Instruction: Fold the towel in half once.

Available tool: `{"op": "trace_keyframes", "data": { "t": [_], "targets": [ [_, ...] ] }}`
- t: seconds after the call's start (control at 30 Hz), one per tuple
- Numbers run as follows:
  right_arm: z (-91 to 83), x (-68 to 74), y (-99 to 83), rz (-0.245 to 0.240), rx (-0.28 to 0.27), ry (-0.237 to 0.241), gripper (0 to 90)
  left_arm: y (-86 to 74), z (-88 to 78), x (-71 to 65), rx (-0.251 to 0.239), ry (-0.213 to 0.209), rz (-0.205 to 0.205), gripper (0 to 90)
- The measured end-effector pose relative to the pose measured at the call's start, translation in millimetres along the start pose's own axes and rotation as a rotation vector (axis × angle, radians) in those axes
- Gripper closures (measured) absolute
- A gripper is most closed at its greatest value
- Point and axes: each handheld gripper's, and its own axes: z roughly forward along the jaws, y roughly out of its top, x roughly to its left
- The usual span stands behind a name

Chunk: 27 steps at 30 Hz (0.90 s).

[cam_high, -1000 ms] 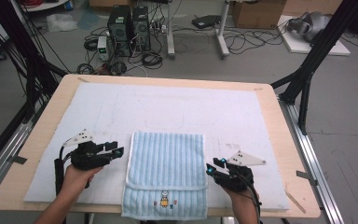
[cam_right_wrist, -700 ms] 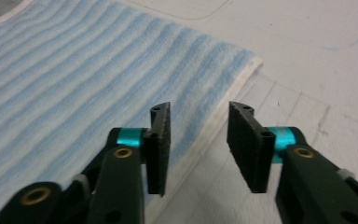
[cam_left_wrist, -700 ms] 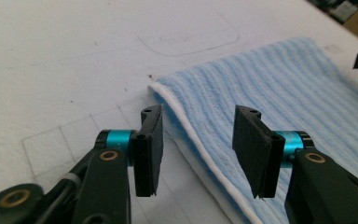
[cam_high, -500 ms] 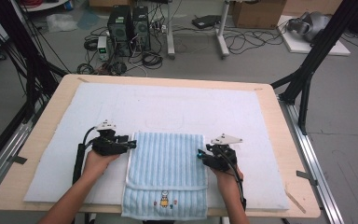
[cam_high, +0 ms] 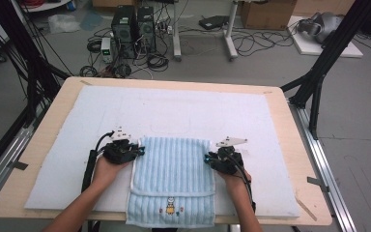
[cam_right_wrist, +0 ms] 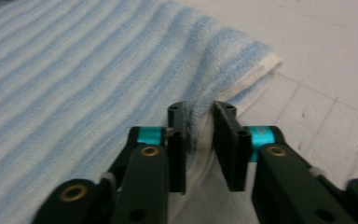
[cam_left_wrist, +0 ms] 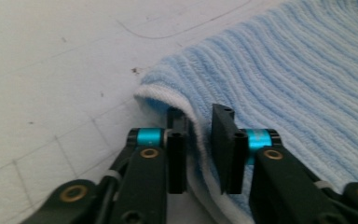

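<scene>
Item: light blue ribbed terry towel with white edging (cam_high: 172, 180), rectangular, lying flat on the white padded mat (cam_high: 174, 111), at the mat's near middle. Its near end hangs over the mat's front edge and carries a small embroidered figure (cam_high: 171, 207).

Left tool (cam_high: 140, 151): at the towel's far-left corner, held in the person's left hand (cam_high: 107, 169). In the left gripper view its black jaws have just been closing and now pinch the towel's white-edged fold (cam_left_wrist: 196, 135), which rises between the pads.

Right tool (cam_high: 207, 158): at the towel's far-right corner, held in the person's right hand (cam_high: 233, 180). In the right gripper view its jaws have likewise just been closing and pinch a raised ridge of the towel's border (cam_right_wrist: 200, 126).

Mat: covers most of the light wooden surface (cam_high: 290, 121), whose bare margin frames the towel on all sides.

Beyond the towel's far side, past the surface: black computer towers (cam_high: 134, 24) and loose cables (cam_high: 251, 43) on the grey floor.
</scene>
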Motion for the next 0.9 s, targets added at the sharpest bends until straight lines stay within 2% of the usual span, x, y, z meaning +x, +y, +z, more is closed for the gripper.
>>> {"op": "trace_keyframes", "data": {
  "t": [0.1, 0.2, 0.37, 0.43, 0.53, 0.67, 0.73, 0.8, 0.9],
  "targets": [
    [0.8, 5.1, 1.5, -0.033, 0.006, -0.012, 84.1, 0.1, 0.4, 2.4, -0.006, -0.019, -0.032, 83.4],
    [1.6, 1.8, 1.6, -0.008, -0.003, 0.008, 84.3, 2.2, 1.4, 6.3, -0.010, -0.028, -0.061, 83.8],
    [9.7, -3.0, 10.7, -0.011, -0.011, -0.026, 84.6, 15.9, 10.6, 14.8, -0.010, 0.005, -0.045, 83.8],
    [13.2, -6.8, 15.7, -0.016, -0.016, -0.040, 84.5, 22.0, 15.0, 19.9, -0.009, 0.009, -0.057, 83.8],
    [17.9, -13.7, 22.0, 0.002, -0.030, -0.053, 84.5, 27.3, 20.6, 26.4, -0.032, 0.016, -0.070, 83.8],
    [23.6, -20.2, 28.8, 0.013, -0.040, -0.066, 84.5, 34.6, 27.4, 33.8, -0.028, 0.021, -0.081, 83.8],
    [25.9, -22.7, 32.9, 0.016, -0.048, -0.074, 84.4, 37.5, 28.6, 37.6, -0.063, 0.035, -0.081, 83.7],
    [28.0, -25.2, 37.5, 0.019, -0.062, -0.088, 84.4, 41.9, 31.7, 42.8, -0.050, 0.032, -0.098, 83.7],
    [33.2, -27.6, 44.6, 0.026, -0.067, -0.115, 84.3, 47.9, 35.8, 49.2, -0.078, 0.038, -0.105, 83.7]
  ]
}}
